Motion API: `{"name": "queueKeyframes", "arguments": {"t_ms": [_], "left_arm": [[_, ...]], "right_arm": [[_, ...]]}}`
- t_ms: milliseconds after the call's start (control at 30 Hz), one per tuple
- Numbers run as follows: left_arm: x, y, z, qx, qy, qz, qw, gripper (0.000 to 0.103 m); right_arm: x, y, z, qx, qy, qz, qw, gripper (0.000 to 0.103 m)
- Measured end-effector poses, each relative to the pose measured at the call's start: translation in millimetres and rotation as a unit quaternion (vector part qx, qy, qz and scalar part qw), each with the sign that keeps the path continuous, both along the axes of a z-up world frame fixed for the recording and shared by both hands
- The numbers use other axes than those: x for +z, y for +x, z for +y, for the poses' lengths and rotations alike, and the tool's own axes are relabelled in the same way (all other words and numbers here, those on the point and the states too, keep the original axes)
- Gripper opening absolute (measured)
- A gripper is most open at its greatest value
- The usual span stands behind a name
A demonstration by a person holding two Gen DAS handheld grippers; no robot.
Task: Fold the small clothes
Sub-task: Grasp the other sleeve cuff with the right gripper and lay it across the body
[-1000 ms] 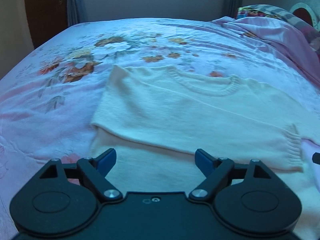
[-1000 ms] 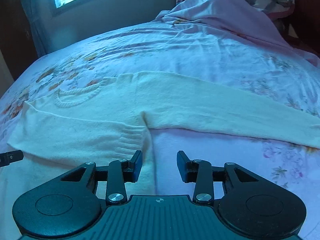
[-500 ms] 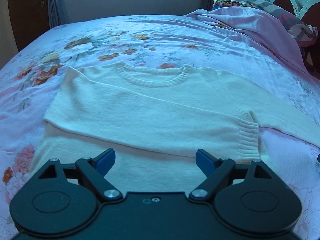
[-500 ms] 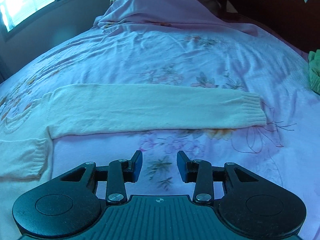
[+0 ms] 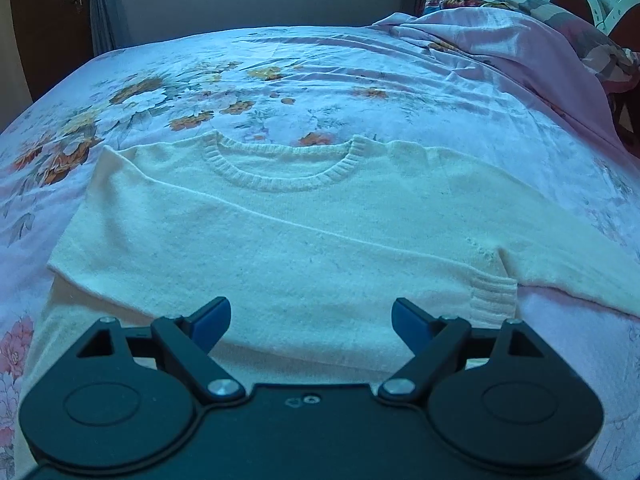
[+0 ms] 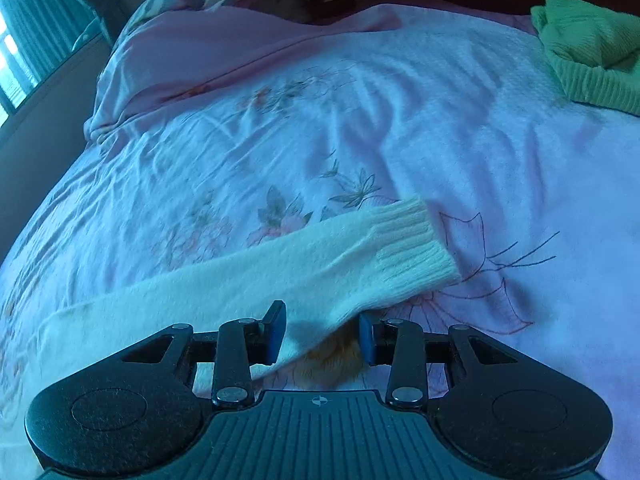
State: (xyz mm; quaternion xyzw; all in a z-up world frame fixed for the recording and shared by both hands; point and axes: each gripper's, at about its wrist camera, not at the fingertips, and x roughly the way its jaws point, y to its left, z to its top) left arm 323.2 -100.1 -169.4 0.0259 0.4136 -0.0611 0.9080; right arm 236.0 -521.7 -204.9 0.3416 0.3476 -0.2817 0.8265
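A cream knit sweater point(image 5: 304, 240) lies flat on the bed, neck away from me, with its left sleeve folded across the chest, cuff point(image 5: 492, 296) at the right. My left gripper point(image 5: 310, 320) is open and empty, just above the sweater's lower part. The sweater's other sleeve point(image 6: 224, 300) stretches out over the sheet, ribbed cuff point(image 6: 412, 248) at its far end. My right gripper point(image 6: 322, 336) is open, its jaws on either side of this sleeve's near edge, a little short of the cuff.
The floral bedsheet point(image 5: 360, 80) covers the bed. A bunched pink quilt point(image 5: 520, 44) and pillows lie at the back right. A green knit garment point(image 6: 592, 48) sits at the far right. A wall and curtain stand behind the bed.
My right gripper has travelled along the outstretched sleeve and come down low, so its jaws now straddle the sleeve near the cuff. My left gripper has moved closer over the sweater's body.
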Motion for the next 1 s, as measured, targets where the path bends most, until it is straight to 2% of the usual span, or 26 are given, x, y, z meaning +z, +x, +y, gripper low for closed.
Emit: {"name": "queueKeyframes", "arguments": {"t_ms": [33,67,100,267,367,467,567,700,800,867,933,967,1000], "left_arm": [[-1,1,3,0.002,-0.001,0.000,1.0000,0.086],[-1,2,6,0.004,-0.001,0.001,1.0000,0.086],[-2,3,9,0.005,0.000,0.001,1.0000,0.086],[1,7,31,0.016,0.001,-0.005,0.9999,0.086],[4,7,48,0.030,-0.009,-0.010,0.9994,0.086],[8,6,69,0.045,-0.022,-0.014,0.9987,0.086],[11,7,90,0.056,-0.025,-0.015,0.9980,0.086],[16,5,121,0.081,-0.046,-0.015,0.9955,0.086],[18,3,143,0.101,-0.064,-0.016,0.9927,0.086],[18,2,157,0.107,-0.083,-0.008,0.9908,0.086],[15,3,166,0.102,-0.115,0.012,0.9881,0.087],[13,3,168,0.092,-0.134,0.023,0.9864,0.087],[11,3,169,0.082,-0.154,0.035,0.9841,0.088]], "right_arm": [[-1,2,-5,-0.013,0.001,-0.002,1.000,0.037],[1,3,-6,-0.021,-0.006,-0.003,1.000,0.029],[2,6,-7,-0.023,-0.018,-0.002,1.000,0.002],[17,22,11,-0.005,-0.052,-0.029,0.998,0.002],[37,45,46,0.045,-0.072,-0.066,0.994,0.002],[63,72,99,0.120,-0.083,-0.112,0.983,0.002],[83,96,172,0.222,-0.086,-0.151,0.959,0.002],[86,106,279,0.354,-0.064,-0.179,0.916,0.002],[61,102,352,0.454,-0.064,-0.157,0.875,0.002],[35,97,381,0.505,-0.042,-0.124,0.853,0.003],[14,91,402,0.534,-0.066,-0.080,0.839,0.003],[9,85,406,0.540,-0.077,-0.074,0.835,0.013],[9,81,407,0.542,-0.080,-0.078,0.833,0.034]]}}
